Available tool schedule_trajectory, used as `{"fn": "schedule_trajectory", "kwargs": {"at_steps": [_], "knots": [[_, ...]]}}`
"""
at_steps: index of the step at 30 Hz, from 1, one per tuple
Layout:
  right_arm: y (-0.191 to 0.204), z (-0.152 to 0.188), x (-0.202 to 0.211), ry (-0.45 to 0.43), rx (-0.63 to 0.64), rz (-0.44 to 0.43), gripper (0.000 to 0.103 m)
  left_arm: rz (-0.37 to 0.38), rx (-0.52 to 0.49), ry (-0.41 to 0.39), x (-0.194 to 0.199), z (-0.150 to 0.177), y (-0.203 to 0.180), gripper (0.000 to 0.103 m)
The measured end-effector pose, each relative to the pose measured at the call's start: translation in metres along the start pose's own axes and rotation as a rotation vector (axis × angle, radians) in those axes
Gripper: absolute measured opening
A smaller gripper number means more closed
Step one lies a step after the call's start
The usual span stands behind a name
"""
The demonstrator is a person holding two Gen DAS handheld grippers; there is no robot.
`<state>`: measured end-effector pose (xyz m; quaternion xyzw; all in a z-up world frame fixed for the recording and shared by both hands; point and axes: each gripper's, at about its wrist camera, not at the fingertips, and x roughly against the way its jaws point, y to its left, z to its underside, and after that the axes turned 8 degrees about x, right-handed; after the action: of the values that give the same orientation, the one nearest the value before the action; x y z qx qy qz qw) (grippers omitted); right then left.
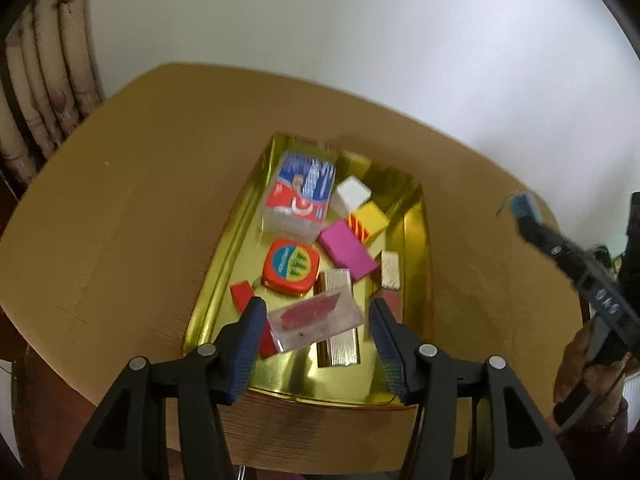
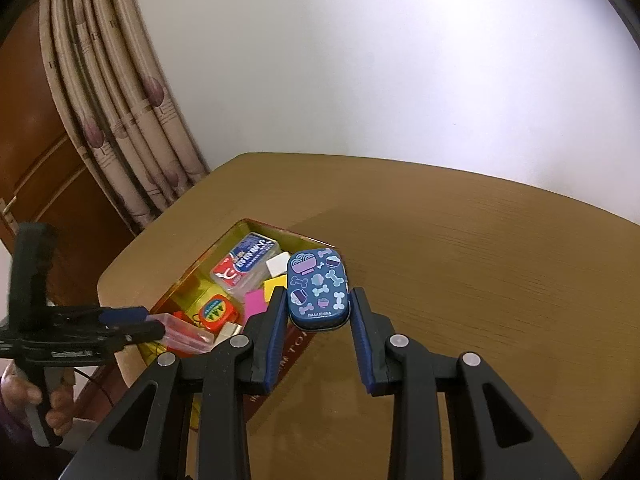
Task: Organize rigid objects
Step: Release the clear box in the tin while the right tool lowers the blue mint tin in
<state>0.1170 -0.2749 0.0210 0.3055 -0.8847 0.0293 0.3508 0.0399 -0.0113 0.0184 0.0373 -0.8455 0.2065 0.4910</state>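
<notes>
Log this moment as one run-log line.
left gripper: open over gold tray | clear case: between fingers | right gripper: holds blue tin

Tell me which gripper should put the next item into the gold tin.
Right. The right gripper already grips the blue tin at the gold tin's edge. The left gripper is open above the clear case.

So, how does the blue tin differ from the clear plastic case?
The blue tin is opaque, rounded and printed with bones and bowls; the clear plastic case is see-through and rectangular, showing something red inside. The tin is clamped in the right gripper; the case lies between the open fingers of the left gripper above the gold tray.
</notes>
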Motion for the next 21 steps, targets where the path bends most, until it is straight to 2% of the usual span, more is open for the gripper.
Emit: {"fn": "schedule_trajectory", "kwargs": {"at_steps": [3,5,8,13,21], "knots": [[0.008,-0.006,-0.006,0.004,0.009,-0.017,0.028,0.02,0.014,-0.048,0.01,-0.003,-0.001,0.055],[0.012,-0.009,-0.01,0.006,0.008,-0.038,0.028,0.013,0.04,-0.05,0.008,-0.005,0.003,0.055],[0.02,-0.019,-0.024,0.022,0.029,-0.054,0.028,0.049,0.104,-0.057,0.01,-0.001,0.014,0.055],[0.029,-0.034,-0.058,0.067,0.048,-0.068,0.028,0.015,0.147,-0.121,0.019,0.014,0.029,0.055],[0.035,-0.038,-0.108,0.139,0.093,-0.003,0.029,-0.079,0.123,-0.172,0.019,0.031,0.035,0.055]]}}
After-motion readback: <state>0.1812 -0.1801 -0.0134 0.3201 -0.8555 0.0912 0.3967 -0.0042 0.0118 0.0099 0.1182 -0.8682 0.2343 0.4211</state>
